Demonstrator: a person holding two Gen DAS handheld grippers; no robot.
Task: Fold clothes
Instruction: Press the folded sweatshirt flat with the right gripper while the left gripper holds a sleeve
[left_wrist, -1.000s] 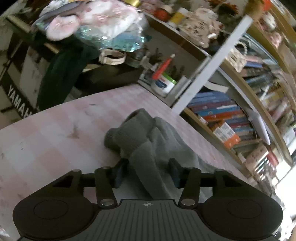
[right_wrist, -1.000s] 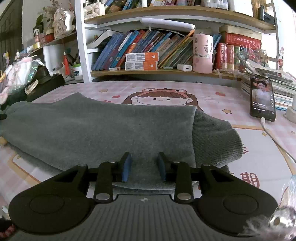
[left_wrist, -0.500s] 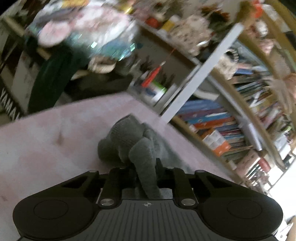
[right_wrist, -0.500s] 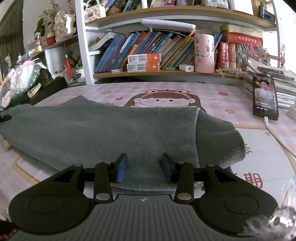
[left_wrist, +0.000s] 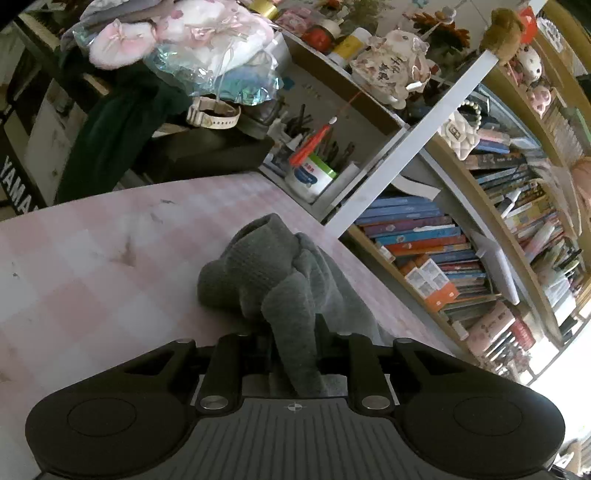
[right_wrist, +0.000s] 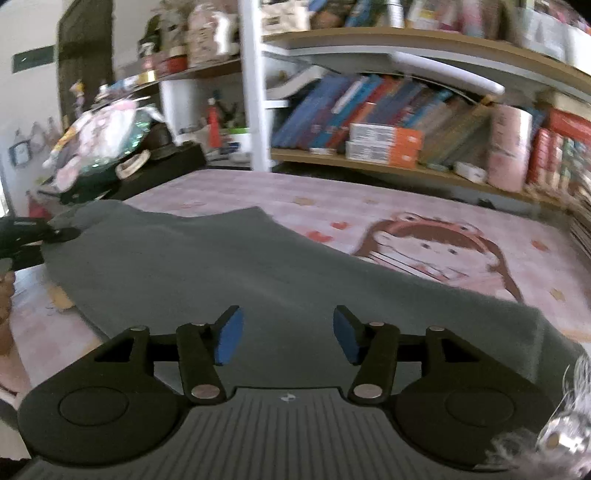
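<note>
A grey knitted garment (right_wrist: 229, 269) lies spread on the pink checked table cover (right_wrist: 369, 206). In the left wrist view its bunched end (left_wrist: 266, 269) with a ribbed cuff lies just ahead of me. My left gripper (left_wrist: 293, 336) is shut on a fold of this grey cloth, which hides the pads. My right gripper (right_wrist: 288, 334) is open and empty, its blue pads (right_wrist: 231, 334) hovering over the flat middle of the garment. The left gripper shows small at the garment's far left end in the right wrist view (right_wrist: 22, 236).
A bookshelf (right_wrist: 406, 147) full of books runs along the table's far side, with a white upright post (left_wrist: 406, 147). A black keyboard stand with a pile of soft pink items (left_wrist: 177, 33) is at the left. A cartoon girl print (right_wrist: 443, 254) marks the cover.
My left gripper closed on the grey cloth fold and bunched it. My right gripper opened wider and swung left over the garment, so the cuff end left its view.
</note>
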